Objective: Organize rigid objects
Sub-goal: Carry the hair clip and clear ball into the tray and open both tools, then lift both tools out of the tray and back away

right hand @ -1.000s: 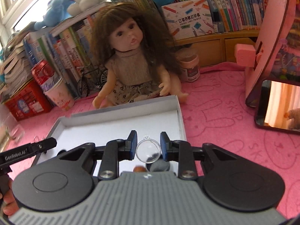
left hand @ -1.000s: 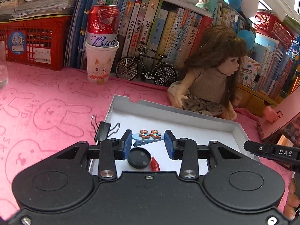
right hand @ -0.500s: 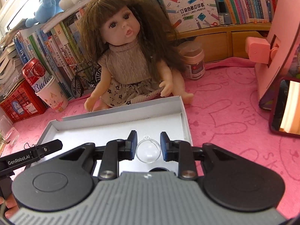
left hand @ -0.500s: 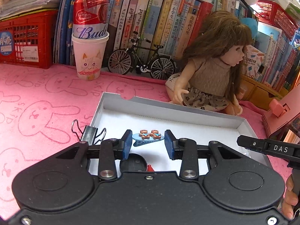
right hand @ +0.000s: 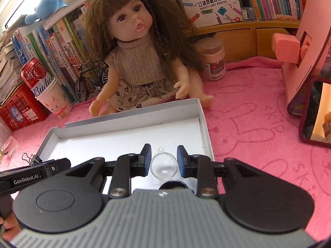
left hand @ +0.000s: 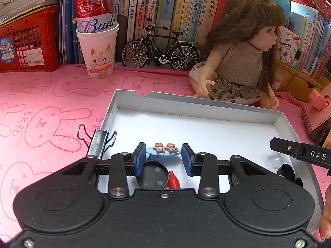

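Observation:
A shallow white box [left hand: 206, 108] lies on the pink rabbit-print cloth. My left gripper [left hand: 163, 155] hovers over the box's near left part, shut on a blue hair clip [left hand: 163, 150] with two small bears. Under it lie a black round lid [left hand: 152, 175] and a red piece [left hand: 173, 183]. My right gripper [right hand: 163, 159] is over the box's [right hand: 132, 122] near right corner. Its jaws are opening, and a clear plastic half-ball [right hand: 163, 165] sits between the pads with thin gaps on both sides. A black cap [right hand: 173, 185] lies just below it.
A black binder clip [left hand: 98, 142] sits on the box's left rim. Behind the box sits a doll [right hand: 136, 68], with a model bicycle [left hand: 159, 47], a paper cup holding a red can [left hand: 97, 47], a red crate [left hand: 26, 41] and books. A pink stand and a phone [right hand: 314, 113] are at the right.
Both grippers have come lower and closer over the box. The right jaws have widened slightly off the clear half-ball. The hair clip stays fixed between the left pads.

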### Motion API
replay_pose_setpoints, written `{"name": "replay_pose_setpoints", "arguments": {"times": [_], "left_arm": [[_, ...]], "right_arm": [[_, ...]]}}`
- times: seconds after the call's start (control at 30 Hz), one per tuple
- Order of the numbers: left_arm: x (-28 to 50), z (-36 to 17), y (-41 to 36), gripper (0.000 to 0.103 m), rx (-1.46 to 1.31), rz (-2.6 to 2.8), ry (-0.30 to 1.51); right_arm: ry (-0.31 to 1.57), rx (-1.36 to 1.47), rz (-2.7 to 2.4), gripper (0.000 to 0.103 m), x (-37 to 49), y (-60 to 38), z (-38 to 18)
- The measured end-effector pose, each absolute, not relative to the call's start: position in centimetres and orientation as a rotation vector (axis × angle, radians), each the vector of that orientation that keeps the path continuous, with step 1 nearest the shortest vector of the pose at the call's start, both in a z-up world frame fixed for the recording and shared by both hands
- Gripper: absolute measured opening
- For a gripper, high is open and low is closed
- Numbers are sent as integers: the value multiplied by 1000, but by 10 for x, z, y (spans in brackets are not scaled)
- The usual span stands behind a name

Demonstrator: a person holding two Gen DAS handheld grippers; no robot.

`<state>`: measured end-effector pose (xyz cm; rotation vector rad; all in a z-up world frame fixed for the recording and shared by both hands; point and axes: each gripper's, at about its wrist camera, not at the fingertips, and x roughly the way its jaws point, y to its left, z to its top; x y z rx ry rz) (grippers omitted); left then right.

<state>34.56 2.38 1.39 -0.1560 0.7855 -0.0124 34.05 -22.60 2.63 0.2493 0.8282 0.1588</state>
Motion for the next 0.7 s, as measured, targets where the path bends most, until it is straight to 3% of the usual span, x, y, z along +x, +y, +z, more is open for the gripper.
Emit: {"name": "replay_pose_setpoints", "arguments": {"times": [0.13,0.2,0.33,0.7], "left_arm": [[343,15,25,50,-164,-14,779],[340,16,25,55,-164,-19,775],[330,21,25,69,-151,-28,750],[282,46,18,79,-111,-57,652]], "right_arm": [[836,227,153,39,341,-223,26],[829,234,149,50,339,-223,27],[791,267,165,62,331,-224,33],[696,160,180,77,289,-208,61]]}}
